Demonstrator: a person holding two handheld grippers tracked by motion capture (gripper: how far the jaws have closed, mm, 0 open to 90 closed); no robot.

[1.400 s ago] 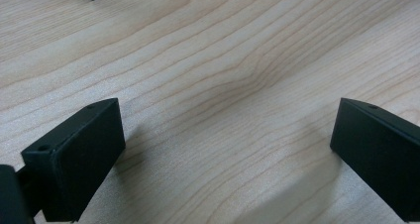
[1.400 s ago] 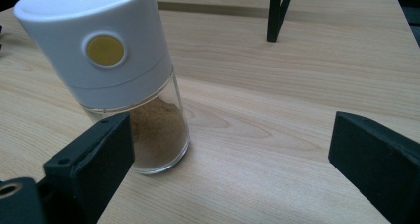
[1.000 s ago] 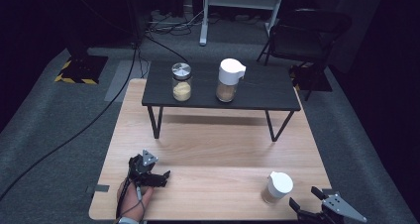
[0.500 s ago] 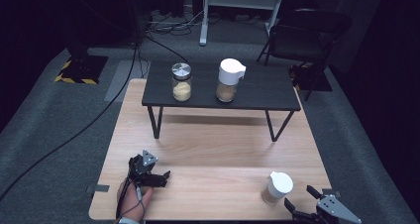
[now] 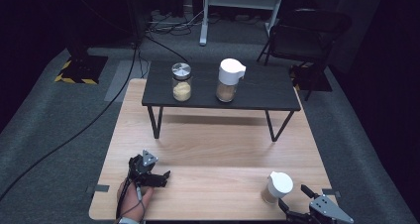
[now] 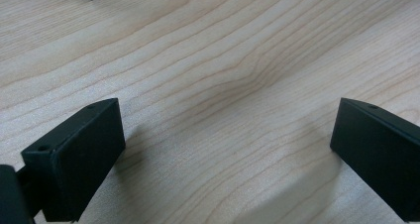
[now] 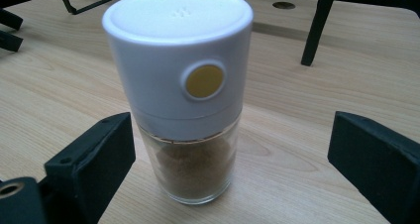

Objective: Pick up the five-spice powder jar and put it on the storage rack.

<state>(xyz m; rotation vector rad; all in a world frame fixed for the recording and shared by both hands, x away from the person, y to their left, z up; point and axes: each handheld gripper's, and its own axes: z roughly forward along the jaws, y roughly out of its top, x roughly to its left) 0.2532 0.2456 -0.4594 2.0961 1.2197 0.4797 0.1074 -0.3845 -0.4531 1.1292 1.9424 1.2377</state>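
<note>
A glass shaker jar (image 5: pixel 277 187) with a white lid and brown powder stands near the front right of the wooden table (image 5: pixel 218 149). My right gripper (image 5: pixel 292 196) is open just behind it at the table's edge. In the right gripper view the shaker (image 7: pixel 183 95) stands upright between the two spread jaws, touching neither, with a yellow dot on its lid. My left gripper (image 5: pixel 161 178) rests at the front left in a hand, open. In the left gripper view the left gripper (image 6: pixel 225 120) has only bare wood between its jaws.
A low black table (image 5: pixel 262 92) stands on the far half of the wooden table. It carries a metal-lidded jar (image 5: pixel 182 82) of yellow grains and a second white-lidded shaker (image 5: pixel 229 80). Its black legs (image 5: pixel 156 122) reach the wood. A chair (image 5: pixel 307 30) and cables lie beyond.
My right gripper has come in from the right edge towards the front shaker, so the shaker now stands between its open jaws. The left gripper has stayed still.
</note>
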